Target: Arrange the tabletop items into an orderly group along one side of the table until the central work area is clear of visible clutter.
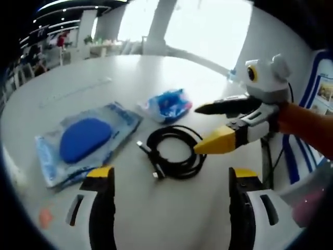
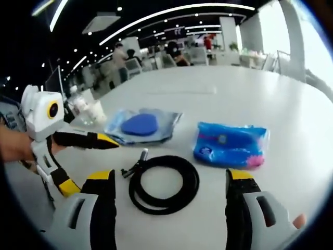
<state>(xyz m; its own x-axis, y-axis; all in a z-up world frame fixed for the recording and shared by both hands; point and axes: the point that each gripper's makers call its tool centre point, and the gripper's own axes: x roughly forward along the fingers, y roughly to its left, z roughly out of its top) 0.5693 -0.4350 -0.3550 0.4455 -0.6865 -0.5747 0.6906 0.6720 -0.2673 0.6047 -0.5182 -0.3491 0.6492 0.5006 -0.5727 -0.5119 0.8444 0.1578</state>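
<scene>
A coiled black cable [image 1: 174, 152] lies on the white table [image 1: 208, 208], straight ahead of my left gripper [image 1: 171, 177], whose jaws stand open and hold nothing. Behind the coil are a blue soft packet [image 1: 166, 104] and a clear bag holding a blue oval pad [image 1: 86, 138]. My right gripper [image 1: 199, 129] comes in from the right, open, its yellow lower finger touching or just over the coil's right edge. In the right gripper view the cable [image 2: 164, 183] lies between the open jaws of the right gripper [image 2: 170, 179], with the packet [image 2: 231, 143] to the right, the bag [image 2: 140, 125] behind and the left gripper [image 2: 92, 165] open at left.
A small orange scrap [image 1: 46, 217] lies near the table's edge at lower left. A pale strip [image 1: 78, 91] lies farther back on the table. Clear plastic items [image 2: 86, 112] stand at the table's left side. A banner stand [image 1: 320, 94] rises beyond the right edge.
</scene>
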